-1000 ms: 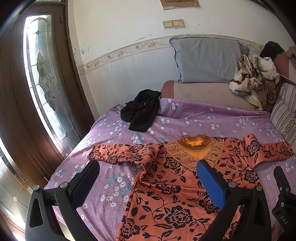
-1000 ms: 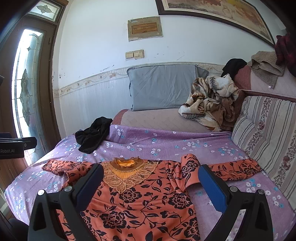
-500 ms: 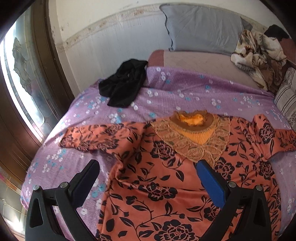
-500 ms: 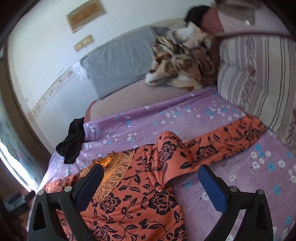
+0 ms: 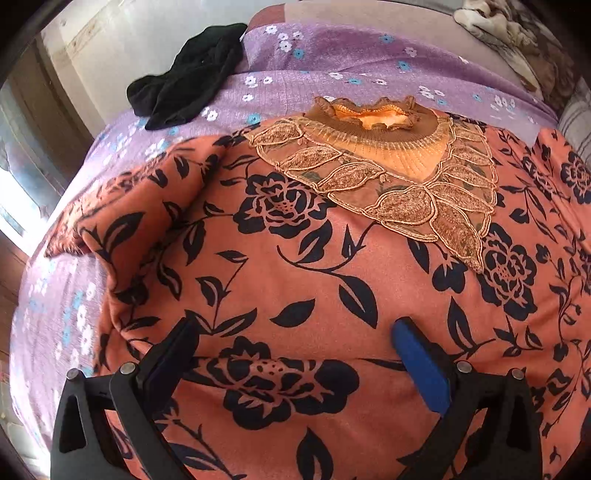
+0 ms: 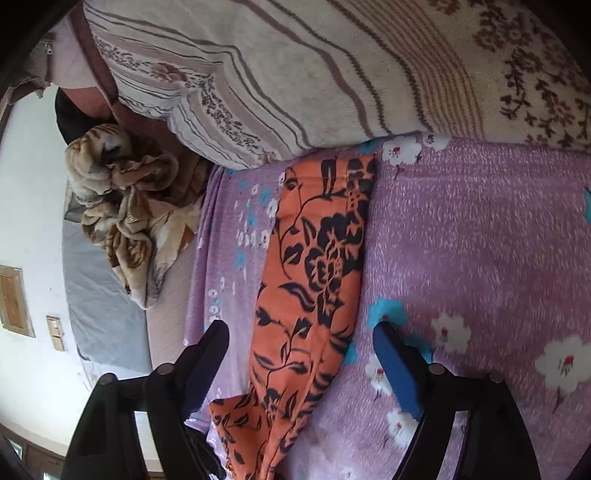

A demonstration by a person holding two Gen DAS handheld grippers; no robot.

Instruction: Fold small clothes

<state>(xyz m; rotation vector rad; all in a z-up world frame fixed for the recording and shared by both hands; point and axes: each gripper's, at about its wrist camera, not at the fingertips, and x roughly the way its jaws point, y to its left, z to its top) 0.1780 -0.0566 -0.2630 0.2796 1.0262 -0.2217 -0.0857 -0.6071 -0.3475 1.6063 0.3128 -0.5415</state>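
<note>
Left wrist view, left to right. One purple bedsheet with small white and blue flowers covers the bed. One black garment lies bunched at upper left, on the sheet, apart from the dress. One orange dress with a black rose print fills the centre and lower frame, spread flat; its left sleeve is folded in at the left edge. One gold embroidered collar sits at upper centre, neck opening toward the top. One brown patterned blanket is crumpled at upper right. Left gripper, lower centre: jaws spread wide, low over the dress body, nothing between them.

Right wrist view, rolled sideways, left to right. Two wall items at far left, one framed plaque and one switch plate; no writing legible. One grey pillow. The blanket heap, upper left. One dress sleeve runs down the centre across the sheet. One striped cushion spans the top. Right gripper: jaws apart, straddling the sleeve, not clamped.

No brands or labels readable in either view.
</note>
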